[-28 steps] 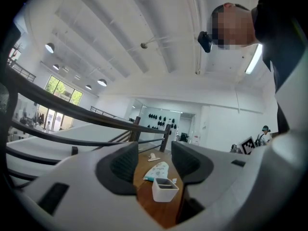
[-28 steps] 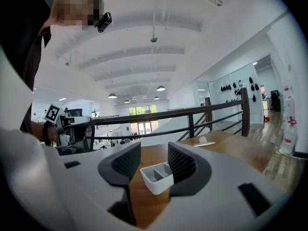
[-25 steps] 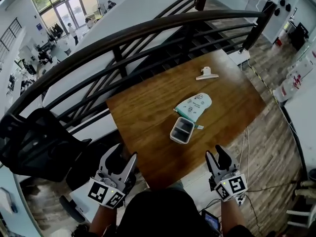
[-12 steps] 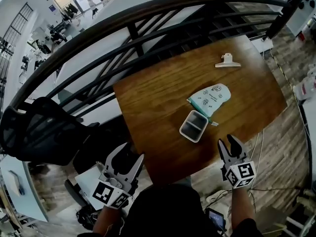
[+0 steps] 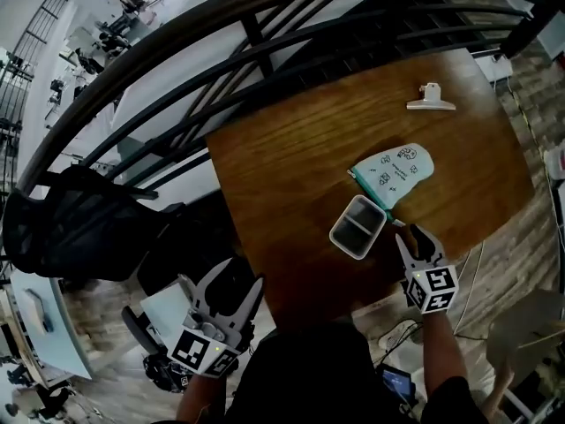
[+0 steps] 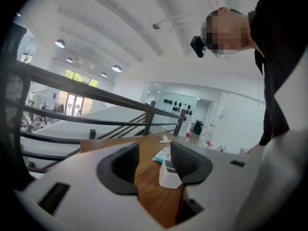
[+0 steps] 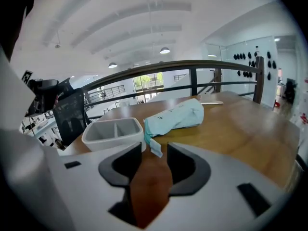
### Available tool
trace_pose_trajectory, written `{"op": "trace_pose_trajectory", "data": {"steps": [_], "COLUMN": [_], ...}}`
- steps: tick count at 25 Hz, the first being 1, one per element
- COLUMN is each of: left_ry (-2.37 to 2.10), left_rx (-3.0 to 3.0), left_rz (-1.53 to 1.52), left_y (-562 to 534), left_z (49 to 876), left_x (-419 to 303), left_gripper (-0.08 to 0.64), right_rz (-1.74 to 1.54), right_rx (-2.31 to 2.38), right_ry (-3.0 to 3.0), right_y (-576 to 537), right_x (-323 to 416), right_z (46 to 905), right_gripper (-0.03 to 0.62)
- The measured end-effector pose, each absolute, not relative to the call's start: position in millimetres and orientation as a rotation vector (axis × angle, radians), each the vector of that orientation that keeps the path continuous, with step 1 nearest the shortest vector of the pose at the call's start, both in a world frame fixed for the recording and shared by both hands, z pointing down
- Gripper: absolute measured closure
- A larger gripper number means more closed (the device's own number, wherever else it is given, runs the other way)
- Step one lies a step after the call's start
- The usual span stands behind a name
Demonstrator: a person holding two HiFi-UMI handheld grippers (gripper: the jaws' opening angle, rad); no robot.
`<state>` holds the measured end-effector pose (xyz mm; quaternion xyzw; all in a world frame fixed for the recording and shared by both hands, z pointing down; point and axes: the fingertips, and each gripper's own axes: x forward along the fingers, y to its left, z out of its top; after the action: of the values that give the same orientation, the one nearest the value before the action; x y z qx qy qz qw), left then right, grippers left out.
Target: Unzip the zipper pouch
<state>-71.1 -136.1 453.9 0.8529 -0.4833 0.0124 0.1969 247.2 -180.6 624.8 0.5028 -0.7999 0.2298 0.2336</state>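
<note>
- By brown wooden table's near edge: pale-teal fabric zipper pouch, long axis running away from right gripper, white pull tab just ahead of its parted, empty jaws.
- Left gripper farther, also parted, empty.

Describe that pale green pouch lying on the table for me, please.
The pouch is soft mint fabric with small dark doodles, rounded at its far end. A teal zip edge, apparently closed, runs along the near end, with a white tab sticking out. It lies flat on the wooden table, beside a grey tray; nothing grips it.
</note>
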Motion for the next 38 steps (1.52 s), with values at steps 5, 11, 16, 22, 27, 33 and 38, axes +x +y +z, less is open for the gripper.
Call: {"op": "trace_pose_trajectory", "data": {"steps": [5,11,16,22,27,33,38], "left_ry": [-1.392,-1.415,-1.436,-1.436,-1.447,-1.447,-1.361], "left_rx": [2.346,2.314,2.292,2.305,2.33,2.39,2.471], "left_rz": [0.032,0.042,0.036,-0.017,-0.067,-0.083,-0.121], "left_y": [-142.1,-140.4,-134.6,-132.4,-138.0,-145.9,-145.5], "left_z": [458.3,464.2,465.4,458.4,443.6,434.3,421.2], "left_x": [-68.9,-71.1,-76.8,-81.9,-88.7,-93.4,-80.5], "left_gripper": [0.353,0.353,0.354,0.359,0.362,0.373,0.373], "right_rz": [0.613,0.631,0.617,0.615,0.553,0.501,0.462], "right_rx": [1.29,1.223,1.188,1.269,1.365,1.476,1.55], "right_ry": [-2.171,-2.18,-2.183,-2.224,-2.242,-2.263,-2.311], "right_y": [-192.7,-205.0,-204.0,-213.0,-234.0,-250.1,-256.3], "right_x": [243.0,234.1,230.0,231.5,238.1,242.0,238.6], "right_z": [647.2,658.8,651.6,621.8,582.1,535.4,491.9], "right_gripper": [0.428,0.426,0.578,0.58,0.581,0.58,0.581]}}
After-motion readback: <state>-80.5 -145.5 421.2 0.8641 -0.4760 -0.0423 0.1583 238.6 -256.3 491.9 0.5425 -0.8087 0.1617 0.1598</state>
